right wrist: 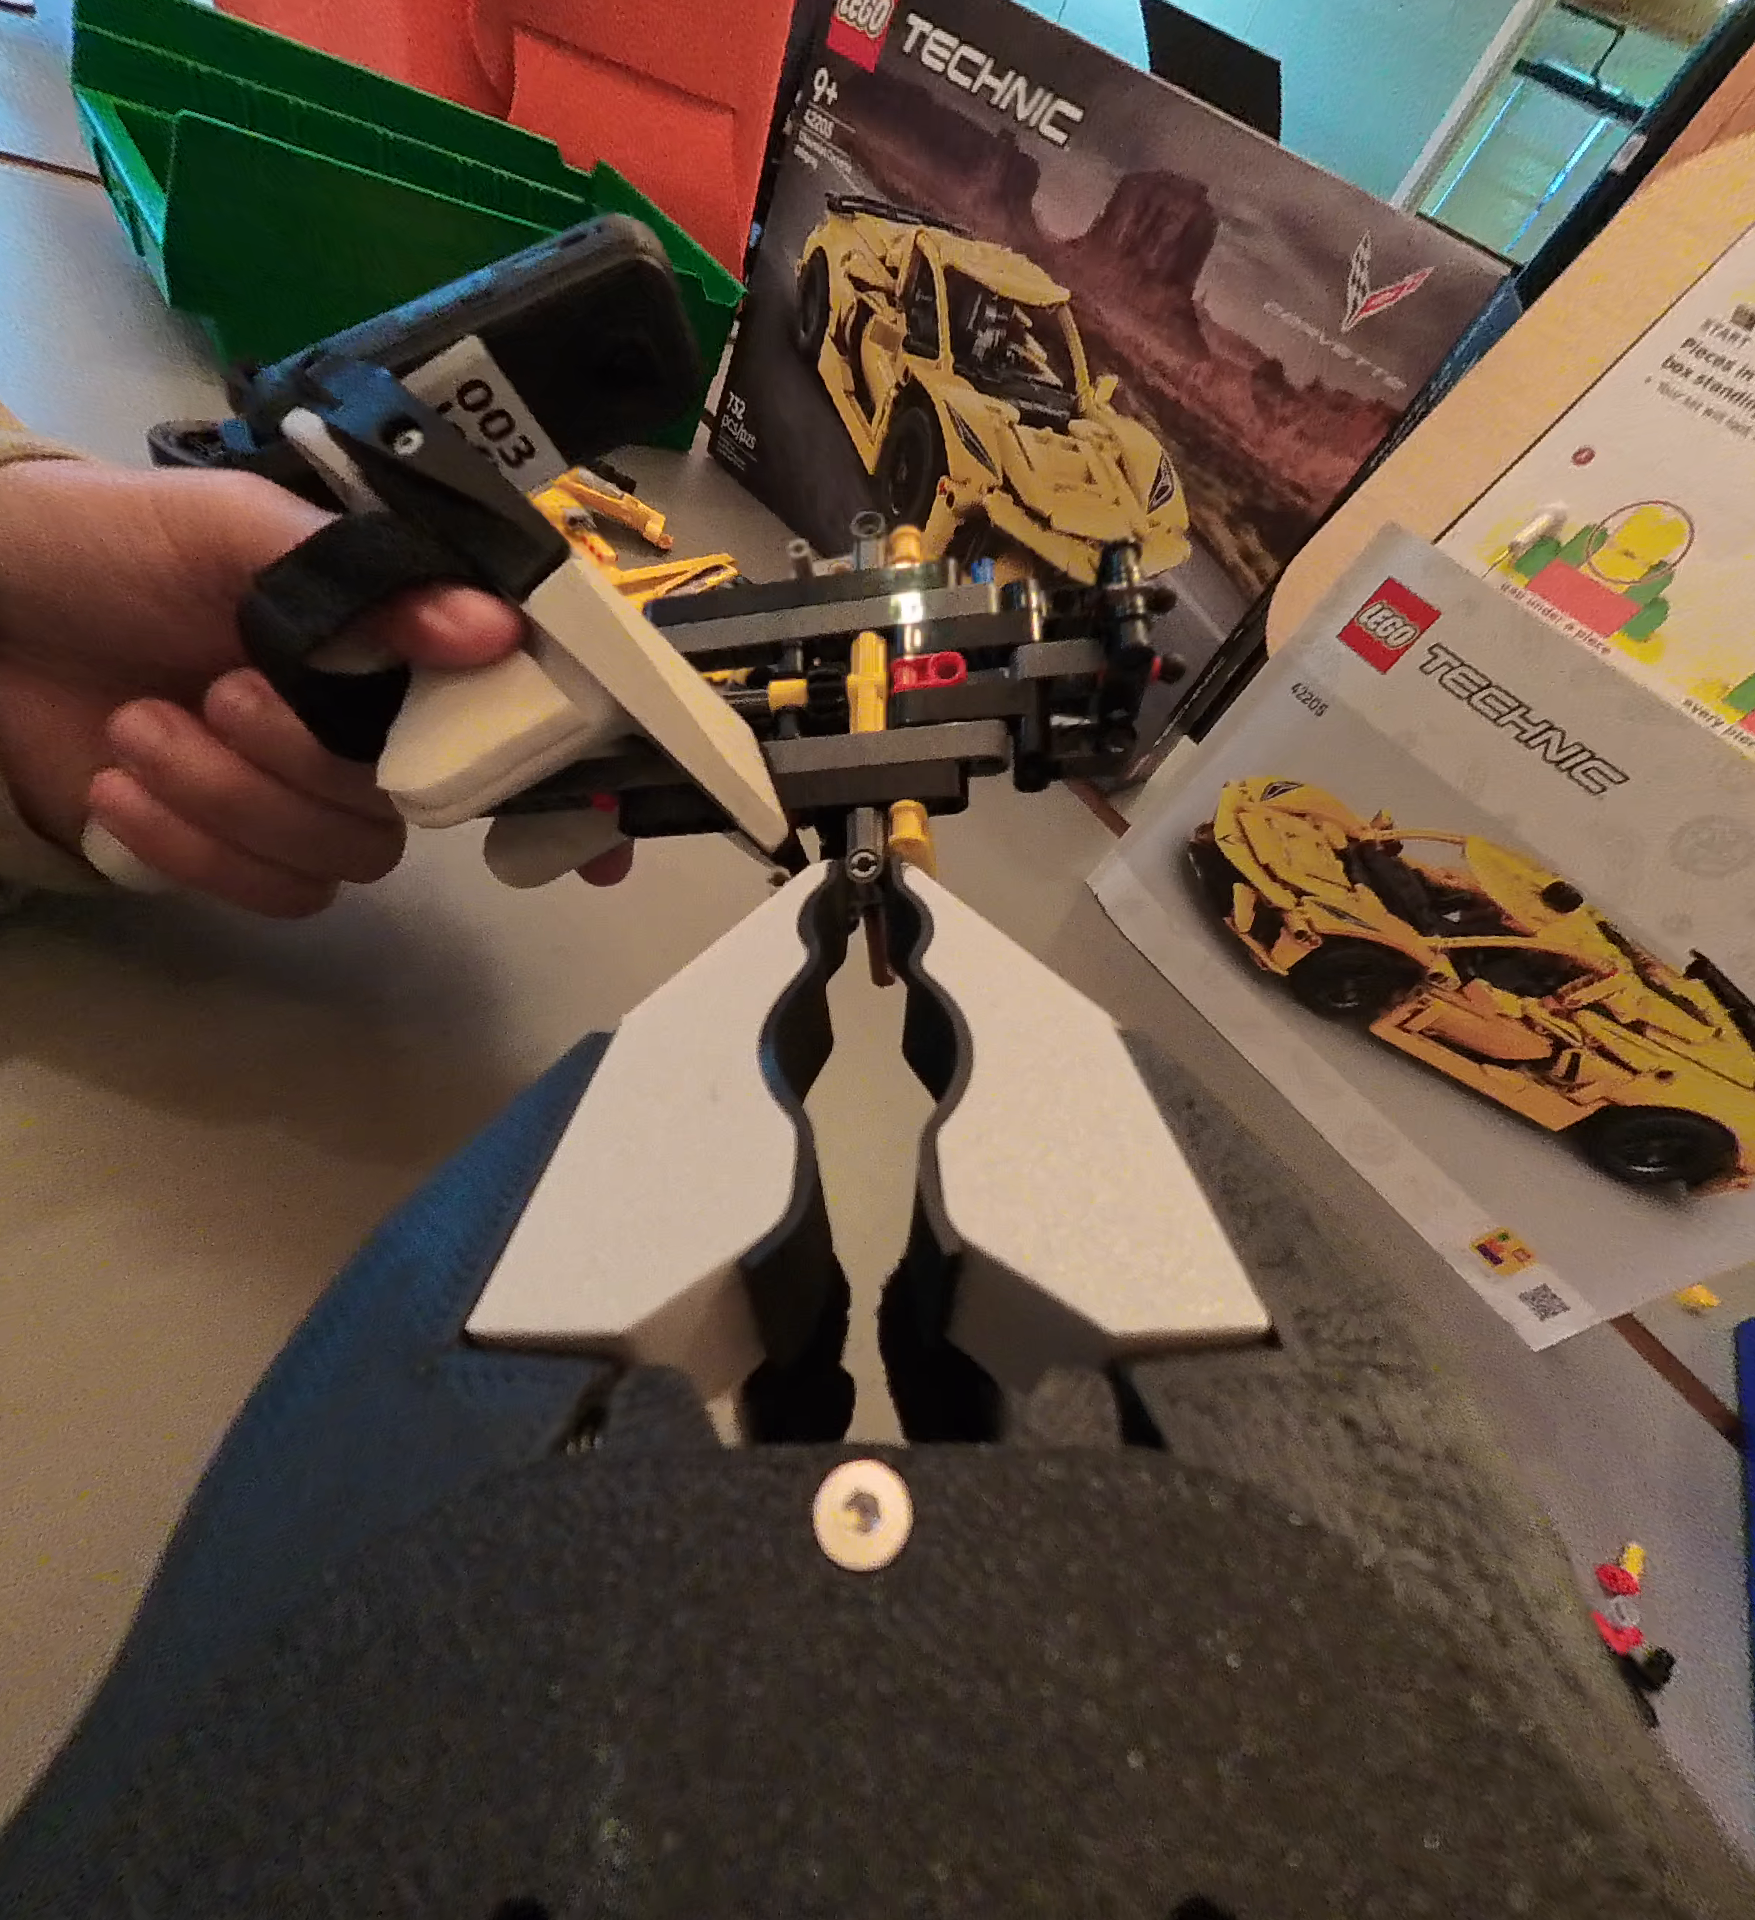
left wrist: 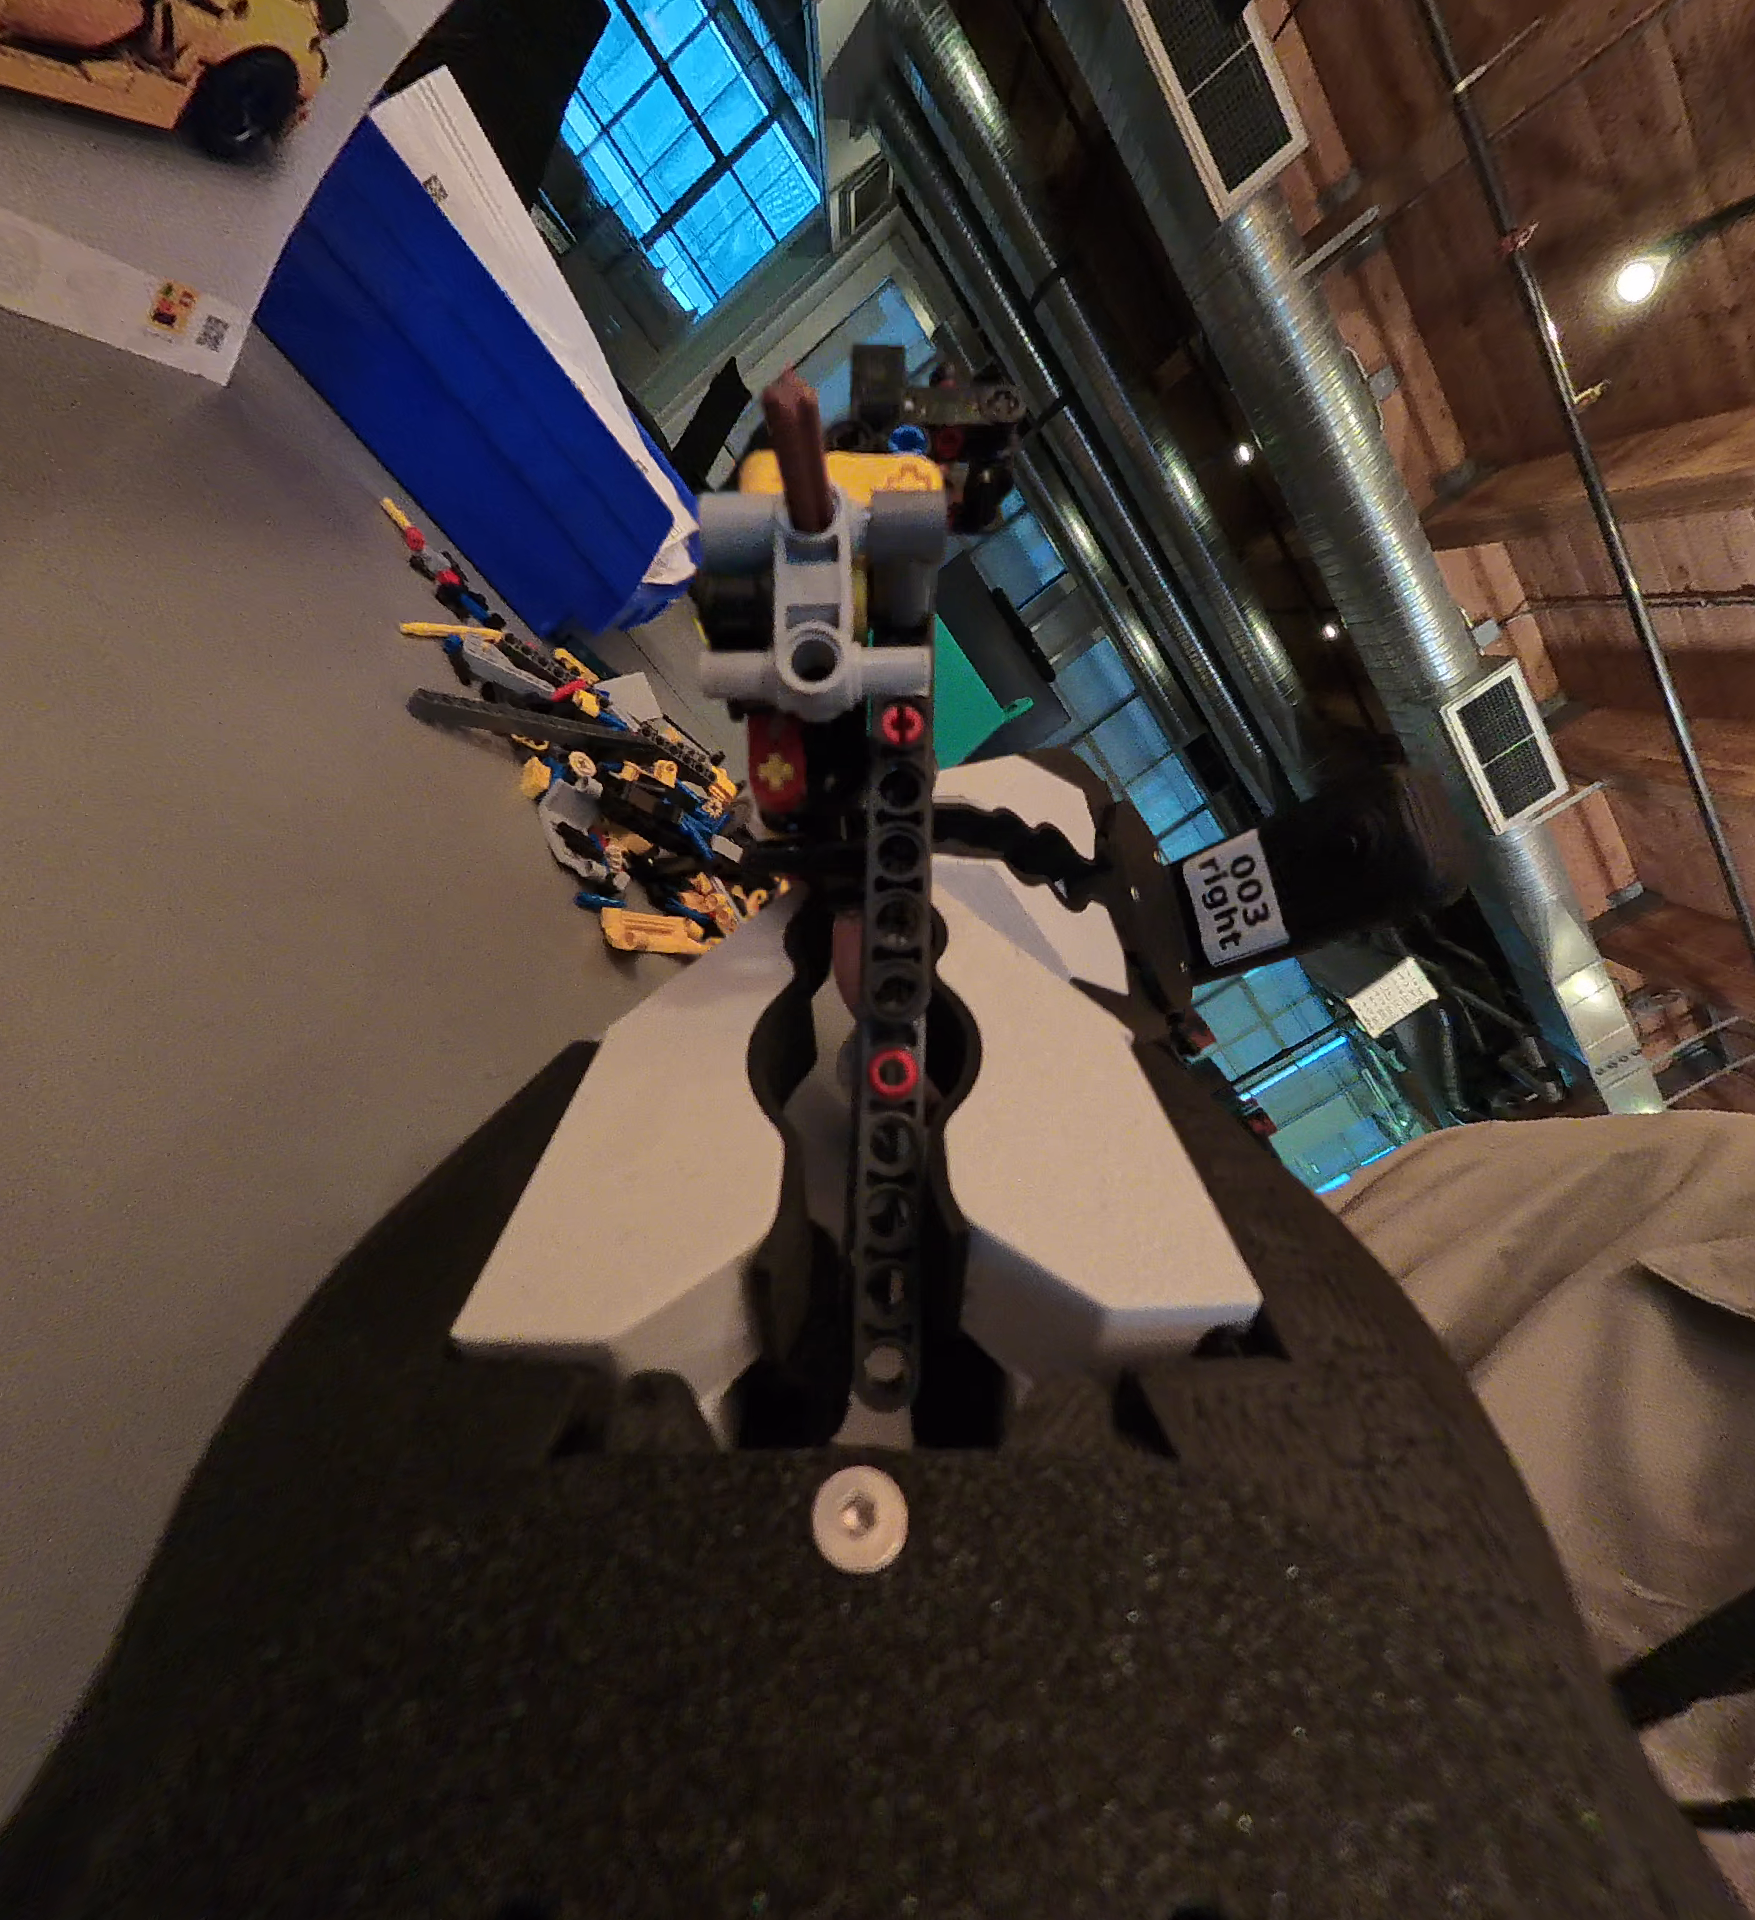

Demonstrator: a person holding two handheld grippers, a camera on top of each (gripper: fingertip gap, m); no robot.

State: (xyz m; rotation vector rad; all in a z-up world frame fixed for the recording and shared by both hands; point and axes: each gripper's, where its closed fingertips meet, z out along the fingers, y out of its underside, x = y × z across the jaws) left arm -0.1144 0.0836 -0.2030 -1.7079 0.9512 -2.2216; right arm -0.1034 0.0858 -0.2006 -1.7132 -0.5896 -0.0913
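Brown axle (right wrist: 878,951) pinched by right gripper (right wrist: 860,904) at twelve o'clock; left gripper (left wrist: 868,997) clamps assembly (right wrist: 894,665); alignment should stay straight.

The right gripper (right wrist: 868,904) pinched a brown rod (right wrist: 879,951) under the brick frame (right wrist: 894,686), which the left gripper (right wrist: 748,800) clamped beside the booklet (right wrist: 1475,935).
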